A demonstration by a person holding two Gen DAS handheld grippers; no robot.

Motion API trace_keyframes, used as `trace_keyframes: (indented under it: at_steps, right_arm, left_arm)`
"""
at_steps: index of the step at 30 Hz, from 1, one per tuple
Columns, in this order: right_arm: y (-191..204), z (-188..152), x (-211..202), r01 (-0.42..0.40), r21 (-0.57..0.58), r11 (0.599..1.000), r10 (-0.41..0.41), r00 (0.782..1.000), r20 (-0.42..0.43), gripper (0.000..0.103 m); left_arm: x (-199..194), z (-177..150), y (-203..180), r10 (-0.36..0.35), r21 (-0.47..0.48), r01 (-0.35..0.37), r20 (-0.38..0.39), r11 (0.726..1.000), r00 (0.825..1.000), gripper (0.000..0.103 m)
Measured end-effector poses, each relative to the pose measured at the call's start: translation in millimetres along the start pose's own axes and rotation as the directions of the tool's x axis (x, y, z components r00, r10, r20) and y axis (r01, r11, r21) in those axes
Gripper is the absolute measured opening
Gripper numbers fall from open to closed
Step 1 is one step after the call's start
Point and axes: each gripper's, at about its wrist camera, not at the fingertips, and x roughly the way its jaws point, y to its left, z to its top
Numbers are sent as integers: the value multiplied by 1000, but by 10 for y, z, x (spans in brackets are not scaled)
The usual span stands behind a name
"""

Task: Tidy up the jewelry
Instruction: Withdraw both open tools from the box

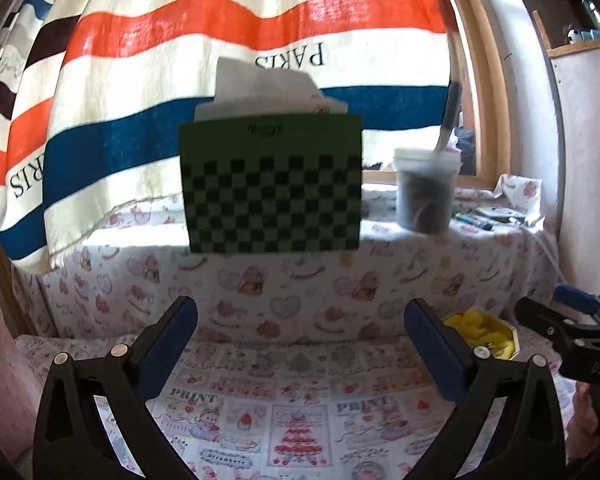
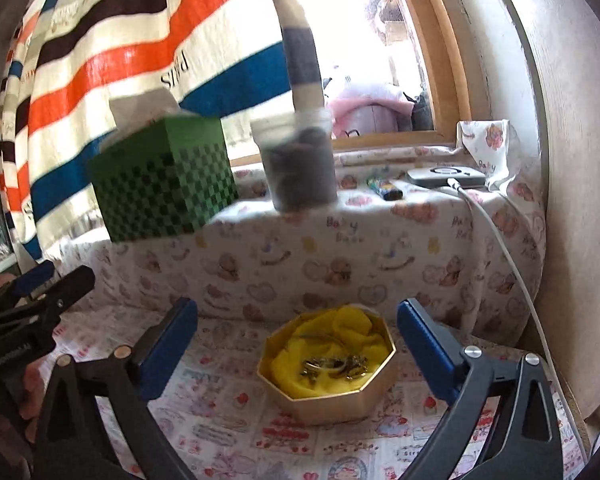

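A: The right gripper (image 2: 296, 344) stands wide apart with nothing between its blue pads, and so does the left gripper (image 1: 300, 344). Both are empty.

B: Where is the jewelry?

A: In the gold box (image 2: 328, 396), an eight-sided one lined with yellow cloth (image 2: 340, 332). The jewelry (image 2: 334, 368) is a small tangle of metal pieces lying on the cloth, toward the near side of the box. The box sits on the printed cloth of the table (image 2: 228, 420), well in front of the green checked box (image 2: 164, 184) and the white tub (image 2: 300, 164) on the raised ledge behind.

B: Which gripper is better placed?

A: The right one, I judge. The gold box lies straight ahead of it and a little below, almost centred between its open fingers, slightly toward the right finger. From the left wrist view the same gold box (image 1: 496, 340) shows only partly, off past the left gripper's right finger, so that side would have to swing across.

B: And the way the pieces lie?

A: The tangle runs roughly side to side across the box, its long axis crossing the right gripper's line of approach. Single pieces are too small and blurred to tell which way each points. The box itself has no clear long axis.
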Motion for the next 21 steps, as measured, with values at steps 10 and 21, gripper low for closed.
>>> trace_keyframes:
  at_steps: [10, 21]
  right_arm:
    - [-12, -98, 31, 62, -43, 997, -60, 997, 49, 103]
    - [-9, -142, 87, 111, -64, 992, -109, 993, 47, 103]
  left_arm:
    - [76, -189, 106, 5, -45, -6, -14, 999, 1000, 102]
    - [158, -299, 74, 35, -32, -37, -37, 999, 999, 103]
